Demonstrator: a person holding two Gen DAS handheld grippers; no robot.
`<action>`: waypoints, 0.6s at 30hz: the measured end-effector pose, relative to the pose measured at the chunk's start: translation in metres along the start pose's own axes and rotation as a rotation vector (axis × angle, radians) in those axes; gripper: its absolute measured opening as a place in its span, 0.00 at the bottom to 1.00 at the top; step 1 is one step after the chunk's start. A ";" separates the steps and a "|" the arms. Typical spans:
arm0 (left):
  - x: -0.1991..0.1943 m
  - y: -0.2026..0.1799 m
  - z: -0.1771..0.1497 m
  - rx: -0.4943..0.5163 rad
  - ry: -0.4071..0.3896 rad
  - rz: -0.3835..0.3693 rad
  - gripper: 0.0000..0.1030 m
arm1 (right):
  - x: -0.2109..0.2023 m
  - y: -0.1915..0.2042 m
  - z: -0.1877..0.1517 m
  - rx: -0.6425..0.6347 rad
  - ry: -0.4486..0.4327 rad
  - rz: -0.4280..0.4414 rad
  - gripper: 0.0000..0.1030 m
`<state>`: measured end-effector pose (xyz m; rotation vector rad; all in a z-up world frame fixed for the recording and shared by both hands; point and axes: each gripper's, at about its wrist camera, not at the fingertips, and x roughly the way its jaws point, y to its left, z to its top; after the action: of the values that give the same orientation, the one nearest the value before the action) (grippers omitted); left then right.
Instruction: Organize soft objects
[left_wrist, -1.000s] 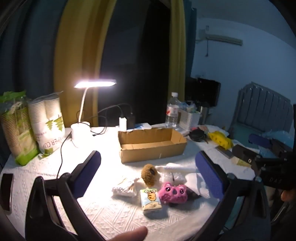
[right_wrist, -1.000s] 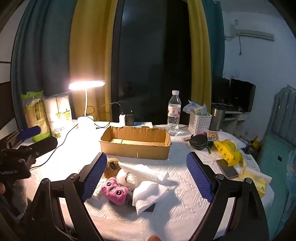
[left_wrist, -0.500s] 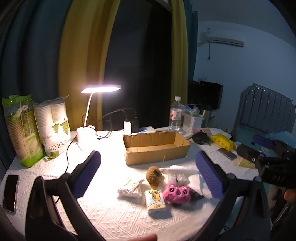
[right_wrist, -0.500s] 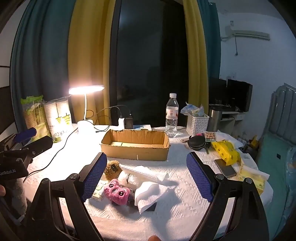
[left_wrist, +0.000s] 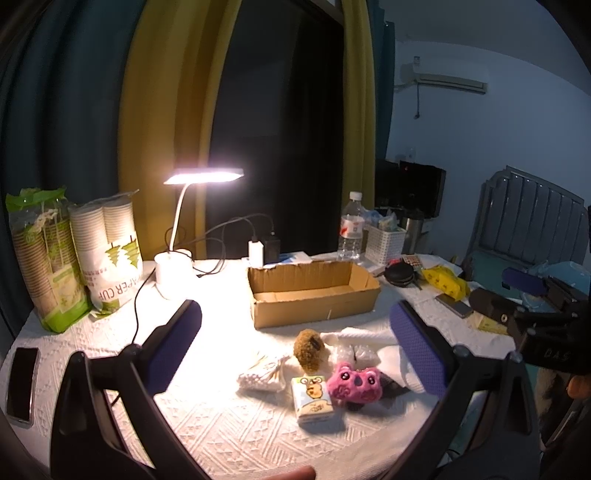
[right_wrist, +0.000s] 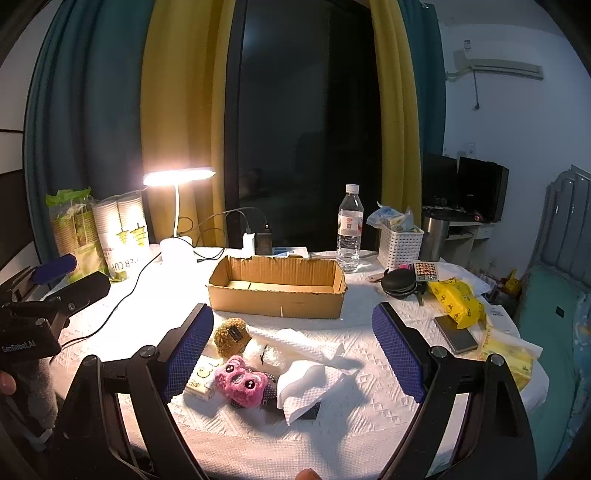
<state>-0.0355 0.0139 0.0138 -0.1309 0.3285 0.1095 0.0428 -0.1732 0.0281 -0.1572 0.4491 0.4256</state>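
A pink plush toy (left_wrist: 354, 383) (right_wrist: 242, 380), a brown fuzzy ball (left_wrist: 309, 350) (right_wrist: 232, 336), a small tissue pack (left_wrist: 313, 398), a bag of cotton swabs (left_wrist: 263, 376) and white cloths (right_wrist: 306, 384) lie together near the table's front. An open cardboard box (left_wrist: 310, 291) (right_wrist: 277, 288) stands behind them and looks empty. My left gripper (left_wrist: 295, 354) is open and empty, held above the pile. My right gripper (right_wrist: 291, 354) is open and empty, also short of the pile.
A lit desk lamp (left_wrist: 177, 236), its cables and a charger stand at the back. Paper cup packs (left_wrist: 107, 254) stand at left, with a phone (left_wrist: 22, 380) near the edge. A water bottle (right_wrist: 349, 229), white basket (right_wrist: 400, 245), yellow pack (right_wrist: 456, 301) and phone (right_wrist: 454, 334) are at right.
Both grippers have drawn back and up a little, so the table and pile sit slightly farther away. Nothing on the table has moved.
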 end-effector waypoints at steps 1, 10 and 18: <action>0.000 0.000 0.000 0.000 -0.001 0.000 1.00 | 0.000 0.000 0.000 0.000 0.000 0.000 0.88; -0.001 -0.001 -0.002 0.002 -0.003 0.001 1.00 | 0.000 0.001 -0.002 -0.002 0.001 0.000 0.88; -0.003 -0.004 -0.003 0.027 -0.001 -0.001 1.00 | 0.000 0.001 -0.002 -0.002 0.000 0.001 0.88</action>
<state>-0.0387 0.0097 0.0118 -0.1039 0.3289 0.1036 0.0420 -0.1730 0.0260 -0.1585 0.4493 0.4274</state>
